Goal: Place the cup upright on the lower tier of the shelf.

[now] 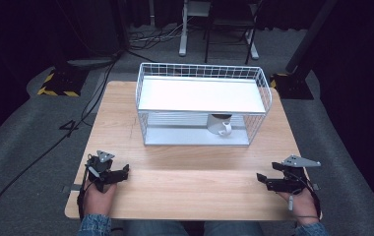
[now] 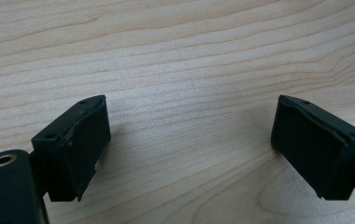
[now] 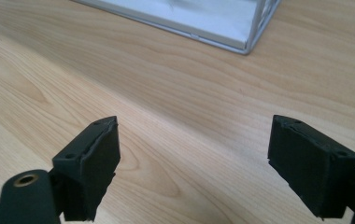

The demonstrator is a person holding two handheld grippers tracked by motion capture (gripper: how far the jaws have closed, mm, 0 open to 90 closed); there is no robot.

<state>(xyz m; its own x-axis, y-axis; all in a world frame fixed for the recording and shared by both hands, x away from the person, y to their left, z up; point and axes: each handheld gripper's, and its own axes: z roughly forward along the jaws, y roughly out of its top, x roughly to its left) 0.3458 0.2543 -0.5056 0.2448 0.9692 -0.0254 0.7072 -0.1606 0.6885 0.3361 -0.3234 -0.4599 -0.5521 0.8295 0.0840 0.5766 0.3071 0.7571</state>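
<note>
Wood table (image 1: 185,162) — mug (image 1: 219,124) under shelf (image 1: 202,95)

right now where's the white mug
In the high view the white mug stands on the lower level of the white wire rack, right of its middle, under the upper shelf, well beyond both open grippers.

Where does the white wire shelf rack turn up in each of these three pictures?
High view: the white wire shelf rack stands at the middle of the far half of the light wooden table, with a white mug on its lower shelf.
Left gripper view: not in it; there is bare wood grain between the open jaws.
Right gripper view: its lower front corner sits at the top edge, right of centre.
Shared landmark: the wooden tabletop.
</note>
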